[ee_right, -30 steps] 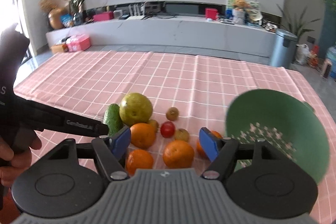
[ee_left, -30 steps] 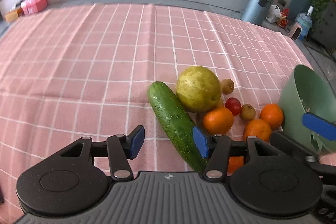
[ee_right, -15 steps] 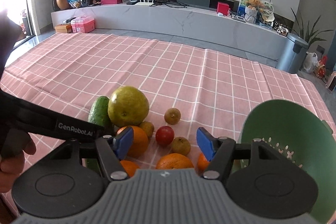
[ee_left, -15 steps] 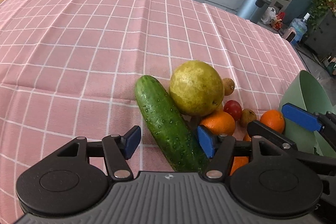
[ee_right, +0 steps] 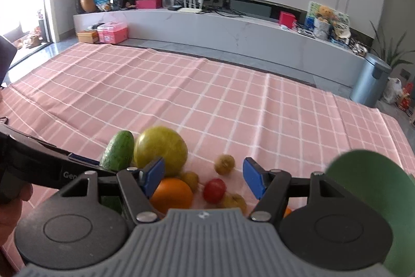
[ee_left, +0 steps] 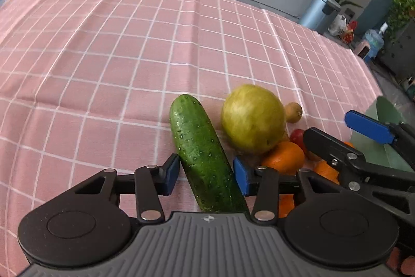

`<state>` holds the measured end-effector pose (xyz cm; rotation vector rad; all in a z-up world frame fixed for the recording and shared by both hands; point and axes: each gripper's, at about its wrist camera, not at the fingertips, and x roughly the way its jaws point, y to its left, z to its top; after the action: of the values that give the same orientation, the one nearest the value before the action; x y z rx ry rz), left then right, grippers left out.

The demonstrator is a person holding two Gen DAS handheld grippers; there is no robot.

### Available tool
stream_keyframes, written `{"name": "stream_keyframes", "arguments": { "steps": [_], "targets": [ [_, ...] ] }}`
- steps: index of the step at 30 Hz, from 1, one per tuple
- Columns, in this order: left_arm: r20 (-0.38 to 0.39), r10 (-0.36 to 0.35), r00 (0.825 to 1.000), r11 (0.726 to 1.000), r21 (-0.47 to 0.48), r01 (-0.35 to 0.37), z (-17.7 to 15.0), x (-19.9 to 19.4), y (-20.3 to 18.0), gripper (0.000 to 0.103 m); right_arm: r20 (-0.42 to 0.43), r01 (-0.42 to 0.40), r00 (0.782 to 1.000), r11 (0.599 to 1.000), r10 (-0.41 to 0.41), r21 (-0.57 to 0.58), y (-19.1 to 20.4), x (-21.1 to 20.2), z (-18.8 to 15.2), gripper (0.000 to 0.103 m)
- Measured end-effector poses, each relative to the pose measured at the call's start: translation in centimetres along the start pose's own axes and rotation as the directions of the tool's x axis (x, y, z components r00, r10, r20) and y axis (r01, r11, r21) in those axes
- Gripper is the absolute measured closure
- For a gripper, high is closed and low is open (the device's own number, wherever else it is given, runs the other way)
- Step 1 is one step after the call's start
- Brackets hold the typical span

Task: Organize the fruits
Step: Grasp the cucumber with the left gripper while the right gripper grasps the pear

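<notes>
Bench: covered by a pink checked cloth (ee_left: 129, 56) with white grid lines; all the produce sits in one cluster toward its near right part.
Colander: a green colander (ee_right: 368, 199) at the right edge of the right wrist view, just beside the fruit cluster; only a slice of its rim shows in the left wrist view.
Left gripper: the left gripper (ee_left: 206, 174) straddles the cucumber's near end. Its jaws have just been closing, and the blue pads sit right at the cucumber's flanks — whether they press on it cannot be told.
Right gripper: the right gripper (ee_right: 203, 177) hangs over the small fruits, its jaws released and apart, with nothing pinched between them.
Cucumber: a dark green cucumber (ee_left: 199, 147) lies on the cloth, slanting up and to the left from the left gripper, just beside the pomelo.
Pomelo: a large yellow-green pomelo (ee_left: 253, 118) — the biggest fruit, resting behind the oranges.
Oranges: one orange (ee_right: 172, 195) is close against the pomelo's near side; others are mostly hidden behind the grippers.
Tomato: a small red tomato (ee_right: 214, 190) between the right gripper's pads in its view.
Small brown fruits: one (ee_right: 224, 164) sits apart at the back of the cluster, two more nearer.
</notes>
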<state>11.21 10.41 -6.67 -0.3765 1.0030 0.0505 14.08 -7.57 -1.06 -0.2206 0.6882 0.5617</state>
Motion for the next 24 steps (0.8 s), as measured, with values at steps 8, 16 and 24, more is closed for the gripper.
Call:
{"name": "stream_keyframes", "arguments": {
  "steps": [8,16,24],
  "targets": [
    [-0.005,-0.070,0.998,0.995,-0.067,0.070,0.1,-0.2,1.9,0.054,-0.045,-0.106,0.993,0.988,0.111,0.111,-0.5,2.8,1.7,0.041],
    [0.013,-0.059,0.998,0.998,-0.029,0.059,0.0,-0.5,1.5,0.053,-0.121,-0.191,0.967,0.955,0.223,0.228,0.2,5.4,2.5,0.037],
    [0.014,-0.073,0.997,0.997,-0.025,0.074,-0.1,0.0,1.6,0.051,-0.177,-0.192,0.953,0.942,0.246,0.275,1.2,7.4,2.2,0.038]
  ]
}}
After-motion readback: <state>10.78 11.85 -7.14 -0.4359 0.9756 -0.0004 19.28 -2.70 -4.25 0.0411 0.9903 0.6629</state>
